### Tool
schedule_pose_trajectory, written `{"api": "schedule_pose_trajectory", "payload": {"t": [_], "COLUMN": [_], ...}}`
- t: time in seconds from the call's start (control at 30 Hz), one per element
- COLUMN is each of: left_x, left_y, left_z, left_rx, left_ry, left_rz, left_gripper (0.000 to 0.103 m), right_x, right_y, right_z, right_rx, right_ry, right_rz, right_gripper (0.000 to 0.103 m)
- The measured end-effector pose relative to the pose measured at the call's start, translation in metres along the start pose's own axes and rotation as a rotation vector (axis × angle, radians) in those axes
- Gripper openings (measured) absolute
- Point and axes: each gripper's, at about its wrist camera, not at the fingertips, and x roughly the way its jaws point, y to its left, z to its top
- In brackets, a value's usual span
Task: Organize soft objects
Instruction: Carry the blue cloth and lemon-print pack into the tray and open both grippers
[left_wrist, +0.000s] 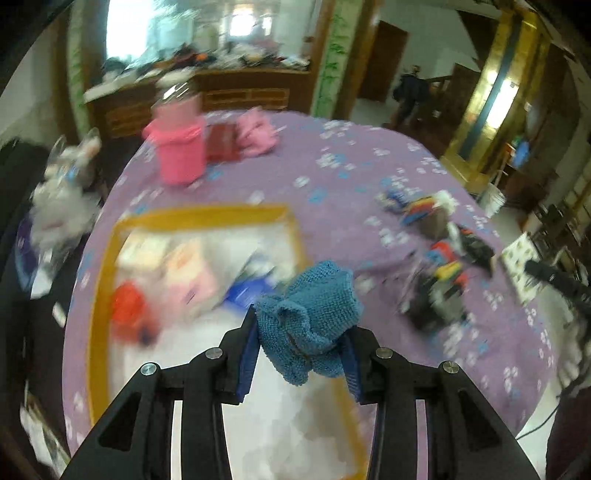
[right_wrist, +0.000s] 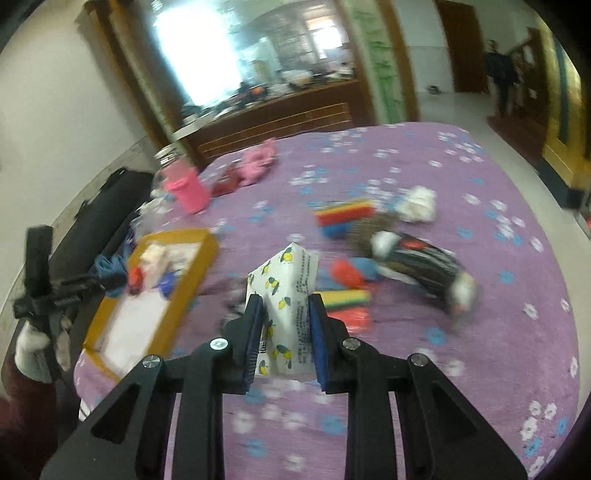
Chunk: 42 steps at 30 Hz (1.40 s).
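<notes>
Both jaws gripping: left gripper clamping blue cloth directly over yellow tray; right gripper pinching tissue pack, tray lying leftward.

Left hand-held gripper, black with blue pads, is angled downward, jaws partly closed and clamped on a blue knitted cloth. Right hand-held gripper is likewise tilted downward, pads pressed on a white lemon-print tissue pack. A white-gloved hand is seen gripping the left handle.
</notes>
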Motion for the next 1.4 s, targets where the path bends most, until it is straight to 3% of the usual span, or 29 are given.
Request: {"api": "schedule_pose_trajectory", "payload": {"t": [0.17,0.43,0.53,0.6,0.67,0.77,0.93,1.07,1.23,1.3,1.4], "left_x": [0.0,0.049,0.066,0.073,0.075,0.063,0.019,-0.011,-0.03,-0.037,-0.051], "left_y": [0.046,0.089,0.095,0.097,0.099,0.102,0.108,0.107,0.104,0.102,0.096], "left_z": [-0.038,-0.038,-0.031,-0.028,-0.025,-0.029,-0.043,-0.056,-0.07,-0.075,-0.081], "left_rx": [-0.096,-0.178,-0.184,-0.207,-0.236,-0.255,-0.28,-0.298,-0.309,-0.318,-0.327], "left_ry": [0.051,0.144,0.163,0.176,0.177,0.154,0.053,-0.035,-0.087,-0.101,-0.122], "left_rz": [0.054,0.089,0.146,0.151,0.148,0.118,0.106,0.088,0.07,0.061,0.046], "left_gripper": [0.038,0.042,0.049,0.065,0.066,0.075,0.077,0.08,0.08,0.083,0.085], "right_x": [0.028,0.116,0.139,0.158,0.171,0.187,0.217,0.227,0.231,0.227,0.209], "right_y": [0.064,0.16,0.182,0.196,0.204,0.207,0.206,0.205,0.213,0.212,0.201], "right_z": [0.004,0.002,-0.004,-0.01,-0.015,-0.022,-0.024,-0.013,-0.006,-0.005,0.0], "right_rx": [-0.064,-0.14,-0.17,-0.19,-0.201,-0.215,-0.222,-0.219,-0.325,-0.326,-0.258], "right_ry": [0.053,0.222,0.27,0.307,0.339,0.373,0.412,0.378,0.305,0.3,0.293], "right_rz": [0.076,0.176,0.183,0.181,0.181,0.165,0.099,0.056,-0.04,-0.042,0.037], "right_gripper": [0.022,0.022,0.022,0.022,0.022,0.022,0.022,0.022,0.025,0.025,0.025]}}
